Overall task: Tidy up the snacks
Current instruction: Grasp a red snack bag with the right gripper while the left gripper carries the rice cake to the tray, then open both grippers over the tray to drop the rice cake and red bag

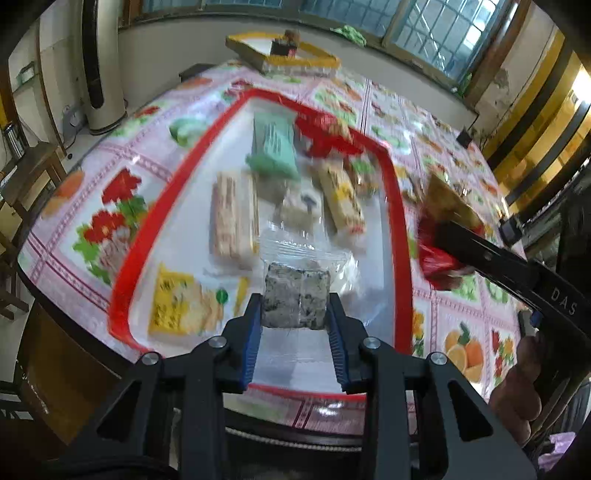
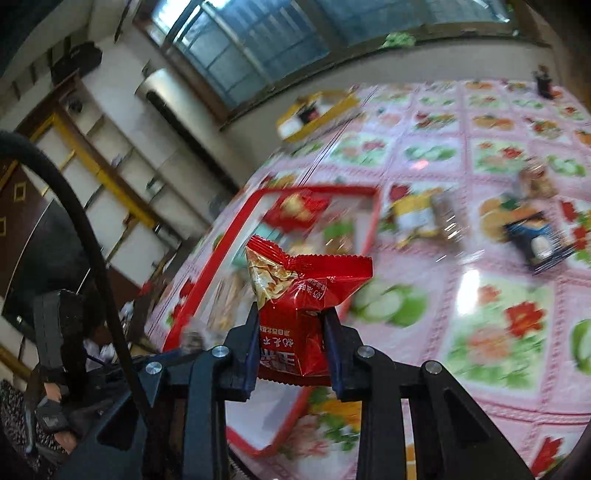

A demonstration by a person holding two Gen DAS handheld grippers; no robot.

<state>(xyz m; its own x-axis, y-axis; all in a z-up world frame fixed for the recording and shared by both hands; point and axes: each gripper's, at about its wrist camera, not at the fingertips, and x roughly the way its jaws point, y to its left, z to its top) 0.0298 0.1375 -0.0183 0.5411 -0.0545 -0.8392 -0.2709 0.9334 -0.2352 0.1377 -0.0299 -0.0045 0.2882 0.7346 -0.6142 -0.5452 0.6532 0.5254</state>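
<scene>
**Snacks going into the red tray, two at once**

Left gripper (image 1: 295,314) is clamped on a grey speckled square snack (image 1: 296,298) in clear wrap, held above the near end of the red-rimmed tray (image 1: 147,236). Tray's already pretty full: a yellow packet (image 1: 177,308) at its near left corner, a striped wafer pack (image 1: 232,218) further in, and a green packet (image 1: 274,146) toward its far end. I'd drop the grey one into the bare white patch at the tray's near right rather than pile it on the others.

Right gripper (image 2: 291,334) is shut tight on a red crinkly packet (image 2: 303,291), hanging just outside the tray's right rim. Bring it over the rim before letting go, since the foil looks slippery.

Two more snacks, a yellow-labelled pack (image 2: 417,216) and a dark blue pack (image 2: 539,243), sit on the worktop (image 2: 498,332) well right of the tray. Cloth is glossy pink with fruit and flowers. Barred windows (image 1: 436,29) lie beyond the tray's far end.
</scene>
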